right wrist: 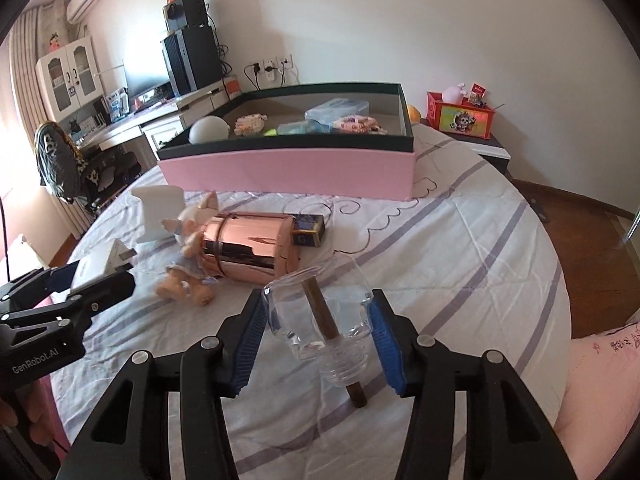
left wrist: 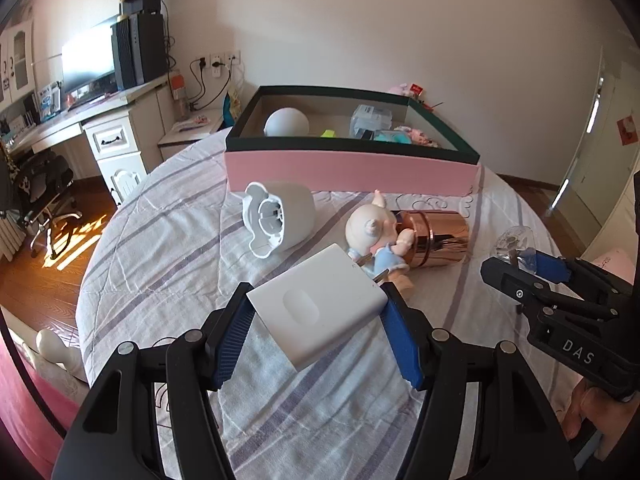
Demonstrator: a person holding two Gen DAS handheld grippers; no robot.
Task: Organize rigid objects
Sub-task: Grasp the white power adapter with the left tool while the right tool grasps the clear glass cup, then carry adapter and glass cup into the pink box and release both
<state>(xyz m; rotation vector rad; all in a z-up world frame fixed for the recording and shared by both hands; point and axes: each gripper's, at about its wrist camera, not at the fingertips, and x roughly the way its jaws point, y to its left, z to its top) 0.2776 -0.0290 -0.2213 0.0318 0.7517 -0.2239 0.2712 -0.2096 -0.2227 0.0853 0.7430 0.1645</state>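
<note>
My left gripper [left wrist: 316,326] is shut on a white power adapter [left wrist: 320,308] with metal prongs, held above the striped bed; it also shows in the right wrist view [right wrist: 100,266]. My right gripper [right wrist: 318,330] is shut on a clear glass bottle [right wrist: 320,316] with a brown stick through it; it also shows in the left wrist view [left wrist: 516,246]. On the bed lie a pig-girl figurine [left wrist: 376,240], a rose-gold metal can [left wrist: 436,238] and a white pig-shaped device [left wrist: 278,218]. Behind them stands a pink box [left wrist: 352,170] with a dark rim, holding several items.
A small dark blue box [right wrist: 308,230] lies behind the can. A desk with monitor and computer tower [left wrist: 138,52] stands at left, an office chair [left wrist: 44,192] beside it. A red decorated box [right wrist: 460,114] sits on a nightstand at right. A pink pillow [right wrist: 600,380] lies at right.
</note>
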